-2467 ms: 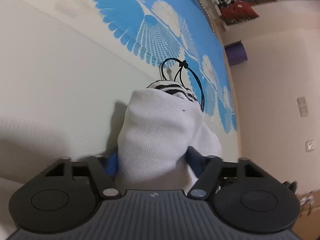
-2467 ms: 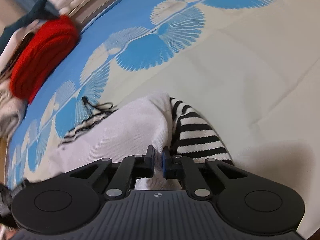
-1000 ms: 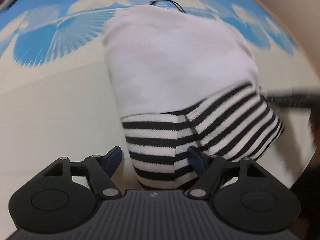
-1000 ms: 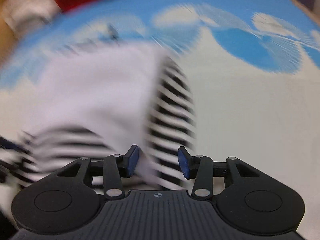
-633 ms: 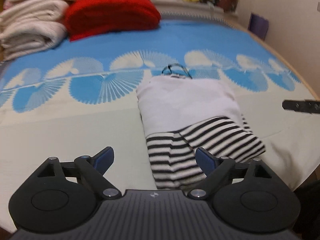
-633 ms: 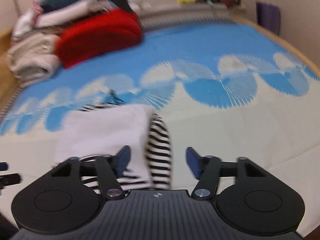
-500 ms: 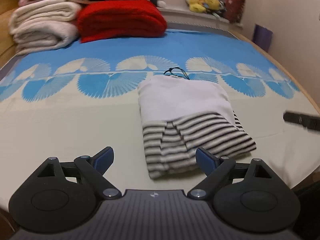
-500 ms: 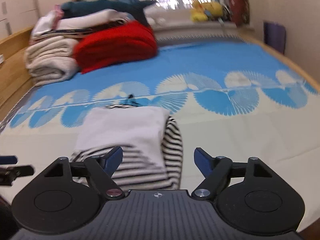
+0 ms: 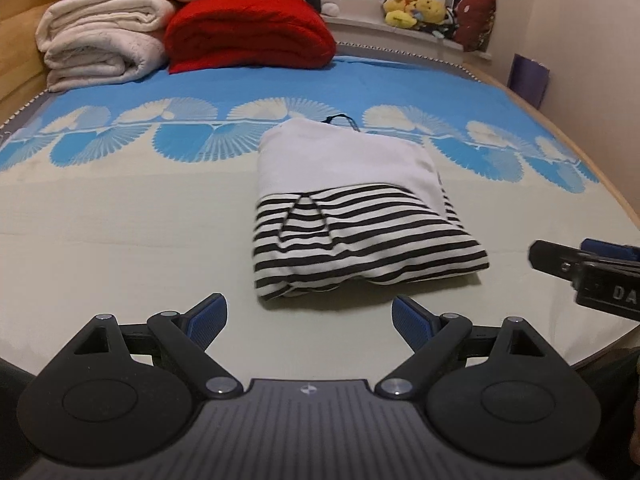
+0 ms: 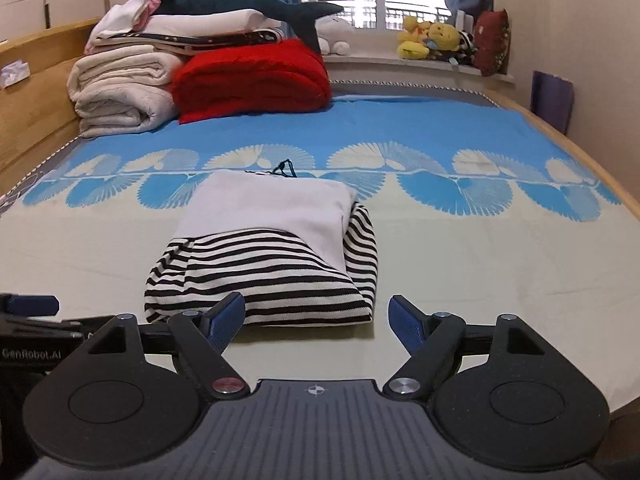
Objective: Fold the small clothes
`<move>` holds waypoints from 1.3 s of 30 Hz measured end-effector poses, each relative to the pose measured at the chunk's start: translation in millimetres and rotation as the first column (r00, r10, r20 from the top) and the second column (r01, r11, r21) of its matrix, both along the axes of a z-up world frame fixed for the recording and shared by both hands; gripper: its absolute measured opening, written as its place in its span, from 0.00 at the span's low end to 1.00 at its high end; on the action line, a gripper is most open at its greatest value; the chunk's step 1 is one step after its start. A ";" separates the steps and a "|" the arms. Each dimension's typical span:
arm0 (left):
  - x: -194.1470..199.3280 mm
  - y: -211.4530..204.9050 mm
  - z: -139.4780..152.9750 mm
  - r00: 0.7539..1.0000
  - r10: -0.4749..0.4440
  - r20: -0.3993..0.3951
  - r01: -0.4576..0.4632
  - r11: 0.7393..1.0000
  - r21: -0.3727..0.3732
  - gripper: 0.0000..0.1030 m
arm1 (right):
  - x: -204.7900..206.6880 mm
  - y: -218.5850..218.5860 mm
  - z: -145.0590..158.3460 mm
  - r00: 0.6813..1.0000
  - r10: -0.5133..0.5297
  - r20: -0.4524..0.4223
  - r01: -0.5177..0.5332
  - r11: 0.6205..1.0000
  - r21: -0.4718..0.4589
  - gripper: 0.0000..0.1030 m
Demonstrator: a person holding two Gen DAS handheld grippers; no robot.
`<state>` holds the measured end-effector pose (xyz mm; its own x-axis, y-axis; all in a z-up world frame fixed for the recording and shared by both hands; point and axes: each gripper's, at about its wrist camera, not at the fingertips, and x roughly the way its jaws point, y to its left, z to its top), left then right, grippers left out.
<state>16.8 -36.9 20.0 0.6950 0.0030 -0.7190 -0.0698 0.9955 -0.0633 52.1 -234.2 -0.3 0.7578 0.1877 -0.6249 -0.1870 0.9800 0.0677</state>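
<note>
A small white garment with black-and-white striped sleeves (image 9: 352,204) lies folded into a compact bundle on the bed; it also shows in the right wrist view (image 10: 272,248). A dark drawstring (image 9: 340,120) pokes out at its far end. My left gripper (image 9: 308,318) is open and empty, pulled back from the bundle's near edge. My right gripper (image 10: 318,320) is open and empty, just in front of the bundle. The right gripper's tip (image 9: 588,260) shows at the right edge of the left wrist view.
The bed cover (image 10: 480,264) is cream near me and blue with fan patterns farther away. A red blanket (image 10: 252,80) and folded cream blankets (image 10: 120,92) are stacked at the headboard. Plush toys (image 10: 428,44) sit on the windowsill. A wooden bed rail (image 9: 616,196) runs along the right.
Both grippers let go of the garment, opened wide and drew back from it. The folded bundle now lies free on the bed.
</note>
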 end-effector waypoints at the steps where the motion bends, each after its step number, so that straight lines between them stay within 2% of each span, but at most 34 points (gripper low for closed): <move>1: 1.1 0.3 -0.4 1.000 0.002 0.002 -0.002 1.000 -0.010 0.90 | 2.0 -0.4 -0.4 1.000 -0.005 -0.003 0.005 1.000 0.008 0.78; 12: 6.1 5.4 0.6 0.998 0.037 0.055 -0.037 0.999 -0.010 0.90 | 4.2 8.4 -4.5 1.000 0.026 0.005 -0.026 0.999 0.019 0.78; 16: 7.4 3.3 2.4 0.996 0.040 0.081 -0.041 0.999 0.009 0.90 | 5.4 10.5 -4.8 0.999 0.030 0.017 -0.030 0.999 0.021 0.89; 20: 11.6 1.3 1.1 0.996 0.046 0.079 -0.048 0.999 0.015 0.90 | 4.4 17.5 -5.6 0.998 0.051 0.033 -0.051 0.999 0.003 0.95; 24: 17.2 2.9 -1.5 0.997 0.050 0.058 -0.049 0.999 -0.016 0.90 | 2.5 24.4 -7.0 0.996 0.070 0.056 -0.068 0.997 -0.037 0.99; 33: 22.8 0.8 -7.1 0.998 0.056 0.024 -0.056 0.998 -0.005 0.91 | 9.9 28.3 -11.2 0.997 0.067 0.031 -0.065 0.997 -0.040 0.99; 39: 24.0 1.2 -7.7 0.997 0.065 0.031 -0.065 0.998 -0.003 0.91 | 14.0 28.2 -13.2 0.998 0.065 0.017 -0.064 0.998 -0.022 0.99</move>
